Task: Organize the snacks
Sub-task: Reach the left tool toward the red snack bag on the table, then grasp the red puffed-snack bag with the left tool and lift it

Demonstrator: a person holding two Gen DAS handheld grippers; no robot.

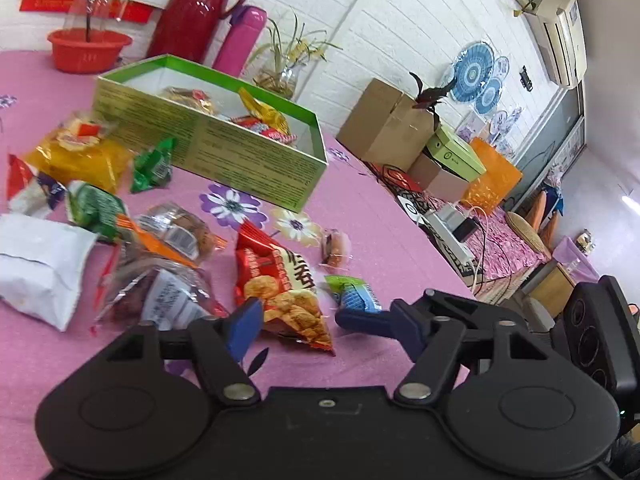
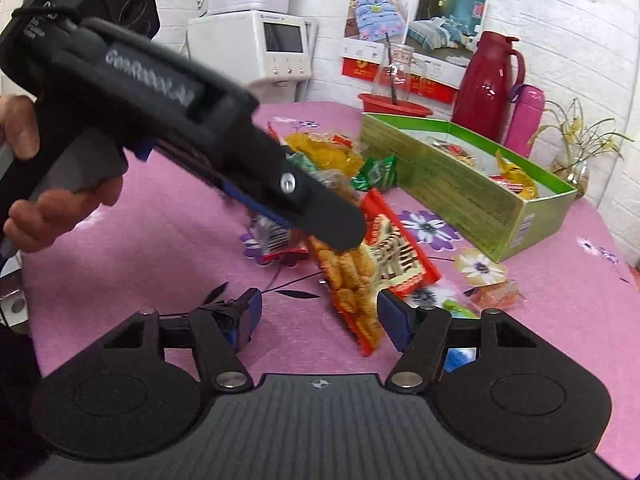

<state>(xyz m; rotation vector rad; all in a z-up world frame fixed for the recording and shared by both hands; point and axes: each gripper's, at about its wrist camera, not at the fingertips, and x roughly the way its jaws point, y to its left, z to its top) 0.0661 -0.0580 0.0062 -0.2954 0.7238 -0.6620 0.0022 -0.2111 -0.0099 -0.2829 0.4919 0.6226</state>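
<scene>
Both tools (image 1: 298, 322) (image 2: 318, 316) over pink floral tablecloth (image 1: 380, 216), white-brick rm.

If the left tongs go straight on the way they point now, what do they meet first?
Most likely the red snack bag, which lies directly ahead between the open left tongs. The green box stands farther behind it. Depth is hard to judge here.

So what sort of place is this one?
Probably a lived-in home room: a pink floral tablecloth, a red thermos flask, a wall air conditioner and stacked cardboard boxes.
</scene>
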